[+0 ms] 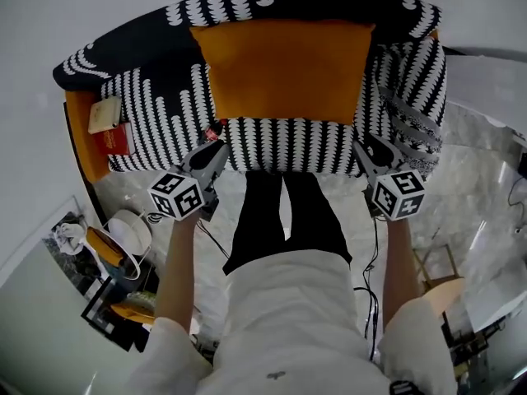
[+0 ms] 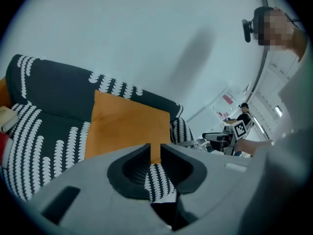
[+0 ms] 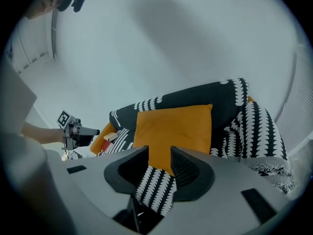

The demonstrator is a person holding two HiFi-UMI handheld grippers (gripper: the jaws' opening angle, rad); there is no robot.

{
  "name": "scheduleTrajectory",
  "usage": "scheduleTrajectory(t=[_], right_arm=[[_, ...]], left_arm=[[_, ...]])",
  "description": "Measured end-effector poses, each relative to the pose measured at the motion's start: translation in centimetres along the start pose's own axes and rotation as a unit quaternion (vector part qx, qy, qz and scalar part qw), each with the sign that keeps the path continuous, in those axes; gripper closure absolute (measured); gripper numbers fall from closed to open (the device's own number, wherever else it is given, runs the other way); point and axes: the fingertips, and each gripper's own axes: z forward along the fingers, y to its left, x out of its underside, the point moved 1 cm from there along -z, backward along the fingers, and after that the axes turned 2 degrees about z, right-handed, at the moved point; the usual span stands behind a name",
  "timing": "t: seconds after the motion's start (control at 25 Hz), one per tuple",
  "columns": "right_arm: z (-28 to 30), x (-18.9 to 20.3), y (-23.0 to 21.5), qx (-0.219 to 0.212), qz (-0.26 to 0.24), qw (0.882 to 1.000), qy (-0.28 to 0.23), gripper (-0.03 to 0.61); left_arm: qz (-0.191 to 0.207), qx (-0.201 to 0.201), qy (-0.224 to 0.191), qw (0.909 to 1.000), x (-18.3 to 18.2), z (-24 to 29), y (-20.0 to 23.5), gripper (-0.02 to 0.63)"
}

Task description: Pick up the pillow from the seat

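Against the backrest of the black sofa draped in a black-and-white scallop-patterned cloth, the flat rectangular orange fabric pillow stands leaning, lower edge on the seat, roughly centred. Neither tool touches it. Left gripper sits just off the seat's front edge on the near-left side of the pillow, jaws only a narrow slit apart, nothing between them; its own view shows just pillow and patterned cloth through the gap. Right gripper is at the front edge on the near-right, jaws a bit wider, still a small gap, also empty. Both point down at the seat. Cloth hangs over the seat front; bare orange upholstery shows at the sofa's left end, with a small beige box and a red flat book-like item lying there. Floor is grey marbled stone, wall behind the sofa plain white. Round white object with a cable sits on the floor left of the person's black trouser legs; clutter beyond it too small to identify.
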Motion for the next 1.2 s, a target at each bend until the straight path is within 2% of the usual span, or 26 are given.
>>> scheduleTrajectory(t=[0.08,0.28,0.36,0.52,0.68,0.8,1.0,1.2], right_arm=[[1.6,0.3,-0.7,-0.002,0.002,1.000,0.003,0.441],[4.9,1.3,-3.0,0.003,0.013,1.000,0.018,0.368],[6.1,2.2,-3.9,0.005,0.017,0.999,0.026,0.329],[8.5,2.9,-6.4,0.016,0.033,0.999,0.014,0.279],[10.5,3.7,-8.6,0.027,0.030,0.999,0.007,0.238],[12.0,4.3,-9.6,0.032,0.025,0.999,0.010,0.212],[13.8,4.4,-11.4,0.032,0.043,0.999,0.006,0.166],[15.9,4.9,-13.3,0.032,0.062,0.997,0.010,0.114]], left_arm=[[-0.004,0.003,0.012,0.9999,0.5,1.3,1.5,0.517],[-0.003,0.002,0.023,0.9997,0.6,5.0,4.7,0.452],[-0.008,0.010,0.022,0.9997,0.7,6.2,5.7,0.387],[-0.003,0.007,0.015,0.9999,0.6,8.5,8.9,0.322],[0.017,0.012,0.038,0.9991,2.2,10.5,11.7,0.282],[0.020,-0.004,0.050,0.9986,3.0,11.3,14.1,0.232],[0.016,-0.039,0.045,0.9981,2.6,12.3,17.3,0.144],[0.017,-0.048,0.058,0.9970,2.9,14.6,18.9,0.065]])
